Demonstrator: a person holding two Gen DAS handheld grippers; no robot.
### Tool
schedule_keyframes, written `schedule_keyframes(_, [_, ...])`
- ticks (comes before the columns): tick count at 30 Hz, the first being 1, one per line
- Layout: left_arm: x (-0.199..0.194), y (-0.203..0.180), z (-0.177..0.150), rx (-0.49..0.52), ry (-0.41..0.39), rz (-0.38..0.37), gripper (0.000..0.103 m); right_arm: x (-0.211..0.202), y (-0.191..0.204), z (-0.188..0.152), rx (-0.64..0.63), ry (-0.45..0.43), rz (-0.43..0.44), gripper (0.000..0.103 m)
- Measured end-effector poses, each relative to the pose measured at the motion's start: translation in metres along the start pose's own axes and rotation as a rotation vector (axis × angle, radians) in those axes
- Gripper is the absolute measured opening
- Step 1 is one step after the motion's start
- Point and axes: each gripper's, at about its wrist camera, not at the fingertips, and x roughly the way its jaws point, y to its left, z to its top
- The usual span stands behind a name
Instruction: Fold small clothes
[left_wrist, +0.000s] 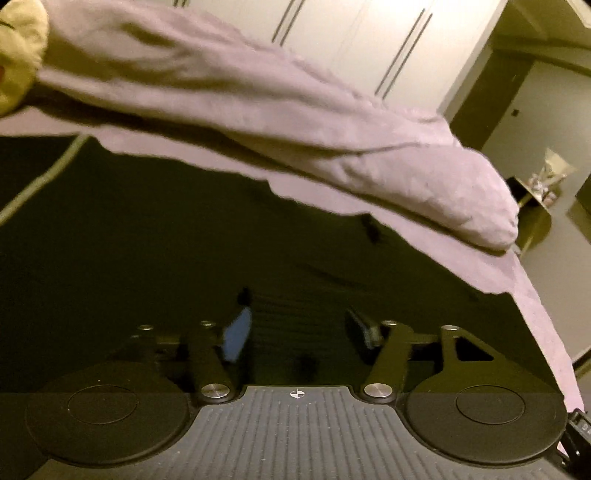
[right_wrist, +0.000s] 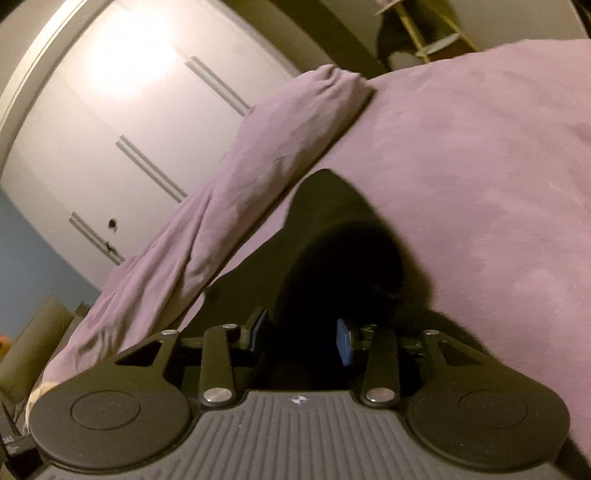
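garment: a dark piece of clothing (left_wrist: 155, 229) is lying spread on the purple bed sheet (left_wrist: 524, 295); in the left view it is filling the lower half of the picture, with a pale stripe (left_wrist: 44, 177) running along its far left edge.
garment, right view: a bunched corner of the same dark cloth (right_wrist: 343, 251) is rising in a peak between the fingers, lifted off the sheet (right_wrist: 480, 166).
feel: it is looking soft and limp, light, sagging wherever it is not being held; nothing stiff or breakable, though a thin fold could be slipping out of a loose pinch.
where to hold: edges and corners are looking best, with a full bite of cloth and not one thin layer.
right gripper (right_wrist: 303, 334): the blue pads (right_wrist: 345, 345) are sitting on either side of the dark bunch; it seems to be pinching the cloth, but the pads are not fully together, so the grip is a judgement.
left gripper (left_wrist: 299, 332): the jaws are standing wide apart, holding nothing, hovering low over the flat cloth.
bedding: a rolled purple duvet (left_wrist: 332, 140) is lying beyond the garment; a yellow soft thing (left_wrist: 18, 48) is sitting at the far left.
room: white wardrobe doors (right_wrist: 122, 122) are standing behind the bed.
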Motion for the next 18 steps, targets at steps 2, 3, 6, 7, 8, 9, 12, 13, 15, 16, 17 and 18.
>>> schedule_keyframes(2, [0.02, -0.003, -0.003, -0.011, 0.051, 0.031, 0.071, 0.002, -0.003, 0.002, 0.004, 0.002, -0.001, 0.038])
schedule_keyframes(3, [0.029, -0.004, -0.004, -0.025, 0.084, 0.032, 0.071, 0.002, -0.003, 0.004, 0.004, -0.001, 0.001, 0.038])
schedule_keyframes(6, [0.033, -0.009, -0.007, -0.008, 0.081, 0.036, 0.07, 0.003, -0.002, 0.007, -0.004, -0.021, 0.017, 0.038])
schedule_keyframes(7, [0.033, -0.01, -0.009, -0.004, 0.08, 0.03, 0.058, 0.002, -0.003, 0.009, -0.003, -0.03, 0.022, 0.038])
schedule_keyframes(8, [0.033, -0.01, -0.01, 0.005, 0.078, 0.032, 0.042, 0.001, -0.004, 0.01, 0.002, -0.038, 0.027, 0.038])
schedule_keyframes(9, [0.034, -0.01, -0.01, 0.011, 0.079, 0.028, 0.036, 0.0, -0.004, 0.012, 0.01, -0.046, 0.033, 0.038])
schedule_keyframes(12, [0.04, -0.011, -0.007, 0.027, 0.084, 0.009, 0.025, 0.009, 0.001, 0.018, -0.007, -0.038, 0.011, 0.037])
schedule_keyframes(13, [0.039, -0.014, -0.007, 0.035, 0.08, 0.001, 0.021, 0.012, 0.003, 0.019, -0.014, -0.035, 0.004, 0.034])
schedule_keyframes(15, [0.037, -0.017, -0.005, 0.054, 0.068, -0.003, 0.018, 0.022, 0.009, 0.021, -0.039, -0.02, -0.026, 0.014])
schedule_keyframes(16, [0.035, -0.018, -0.004, 0.065, 0.06, -0.007, 0.016, 0.025, 0.01, 0.02, -0.045, -0.011, -0.04, 0.012])
schedule_keyframes(17, [0.034, -0.019, -0.003, 0.074, 0.05, -0.011, 0.015, 0.027, 0.013, 0.02, -0.053, -0.007, -0.041, 0.011])
schedule_keyframes(18, [0.031, -0.019, 0.0, 0.078, 0.036, -0.015, 0.015, 0.027, 0.017, 0.018, -0.067, -0.009, -0.03, 0.011])
